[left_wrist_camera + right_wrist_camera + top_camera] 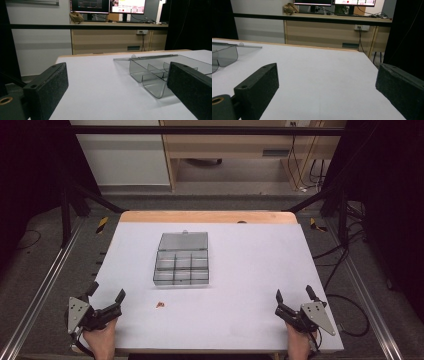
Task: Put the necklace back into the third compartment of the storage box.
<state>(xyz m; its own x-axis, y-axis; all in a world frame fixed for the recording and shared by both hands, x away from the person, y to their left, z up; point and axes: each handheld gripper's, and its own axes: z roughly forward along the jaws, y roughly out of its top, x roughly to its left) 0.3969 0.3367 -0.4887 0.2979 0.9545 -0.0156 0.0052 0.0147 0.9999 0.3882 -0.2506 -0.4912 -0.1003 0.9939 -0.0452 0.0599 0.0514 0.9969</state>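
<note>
Table [250, 285]: white sheet over a wooden top, the wood showing as a strip along the far edge. Seen from the high view, it takes up the middle of the scene.

Box [182, 259]: clear grey plastic, divided into small compartments, lid swung open and lying flat toward the far side. It sits a little left of the table's centre, well apart from both grippers. In the left gripper view the box [152, 75] lies ahead and to the right, partly behind the right-hand jaw. In the right gripper view only a corner of the box [224, 56] shows at the left edge. Whether anything is in the compartments: cannot tell.

Left gripper [106, 293]: at the near left corner of the table, held in a hand [100, 340] coming in from the bottom edge. Jaws spread wide, nothing between them; bare table surface shows through the gap in the left gripper view [117, 100].

Right gripper [294, 296]: at the near right corner, held in the other hand [299, 345]. Jaws likewise spread wide with nothing between them [327, 100].

Small piece [160, 304]: reddish-brown, lying loose on the sheet near the front edge, between the box and the left gripper, touching neither. Too small to say what it is.
</note>
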